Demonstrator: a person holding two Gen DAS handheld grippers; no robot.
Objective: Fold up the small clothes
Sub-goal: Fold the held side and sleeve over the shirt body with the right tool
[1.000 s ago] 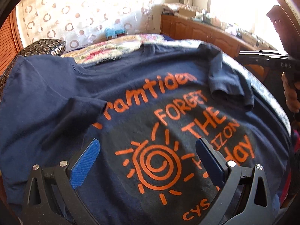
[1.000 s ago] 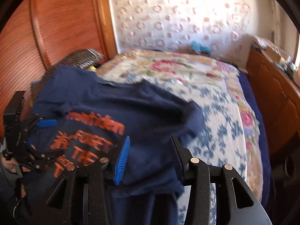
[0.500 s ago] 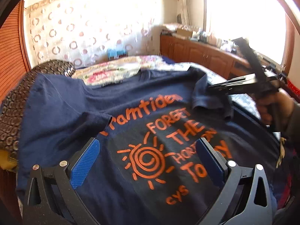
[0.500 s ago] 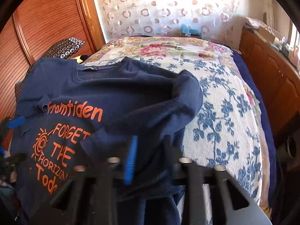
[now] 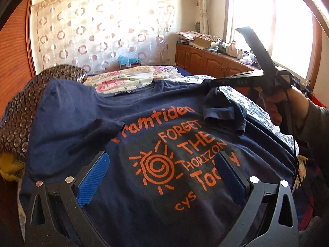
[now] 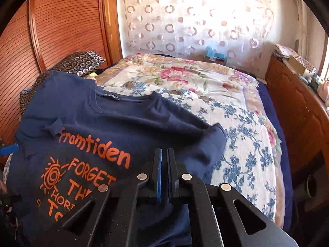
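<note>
Bedroom scene: floral bedspread (image 6: 236,123) before a ring-patterned curtain (image 5: 98,30). Navy cotton T-shirt with orange print (image 5: 164,154) lies print-up across the near half of the bed, both sleeves turned inward. Right gripper (image 6: 163,154), open a second earlier, has closed completely; whether it pinches the right sleeve (image 5: 224,115) cannot be told, since the fabric beneath its tips is hidden. Left gripper (image 5: 162,170) hovers wide open, empty, above the sun motif. Judged: the sleeve fold-in is finishing, the body fold remains.
</note>
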